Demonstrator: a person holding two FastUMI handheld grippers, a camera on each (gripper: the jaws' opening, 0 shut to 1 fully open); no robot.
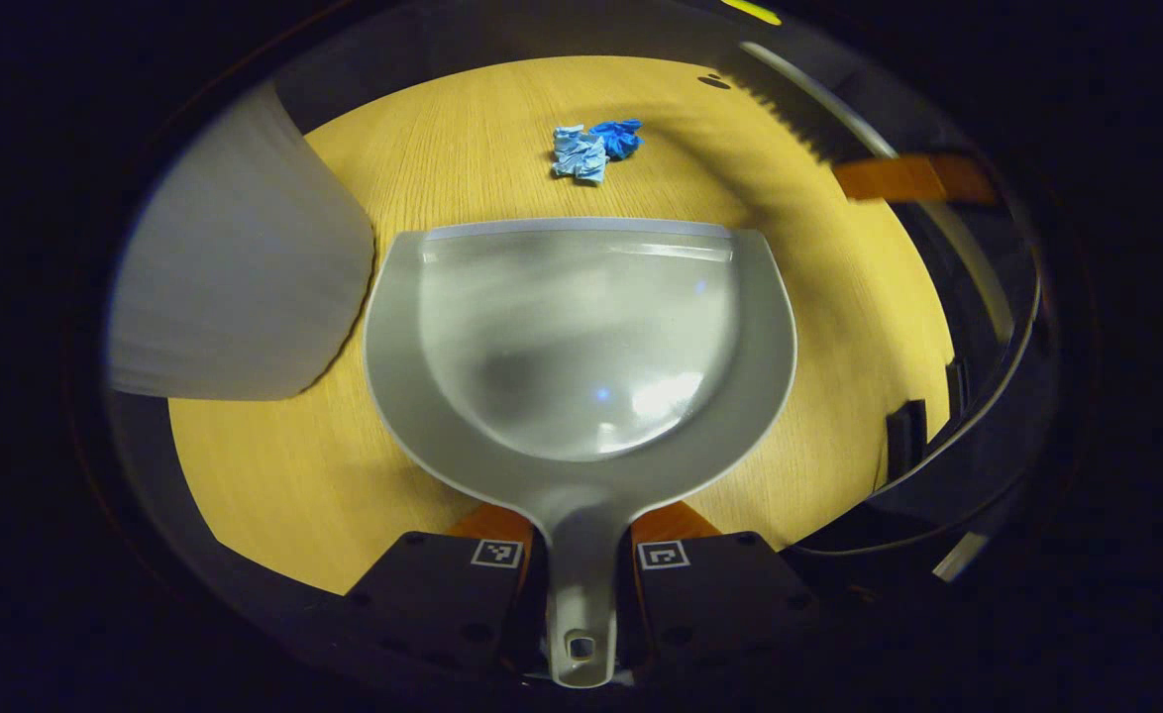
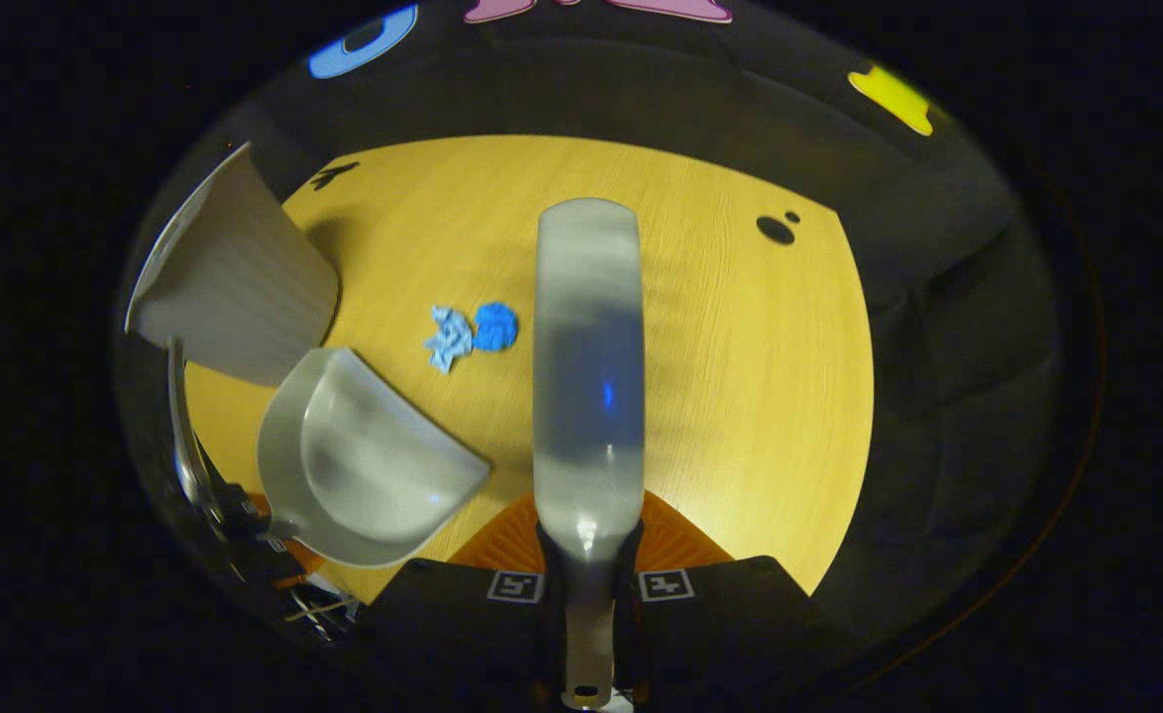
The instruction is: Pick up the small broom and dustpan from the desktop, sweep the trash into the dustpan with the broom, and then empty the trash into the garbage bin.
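In the left gripper view the garbage bin (image 1: 245, 267) is smeared by blur and cut off at the left, so its rim and base cannot be made out. The broom (image 1: 790, 109) at upper right is a dark blurred streak with its far end lost in shadow. The dustpan (image 1: 581, 337) hides the surface (image 1: 839, 297) beneath it. In the right gripper view the broom (image 2: 588, 376) is seen from the back, its bristles hidden, and the scraps of trash (image 2: 473, 332) are too small to identify.

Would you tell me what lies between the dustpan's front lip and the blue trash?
Bare desktop separates the dustpan from the trash, as the left gripper view shows.
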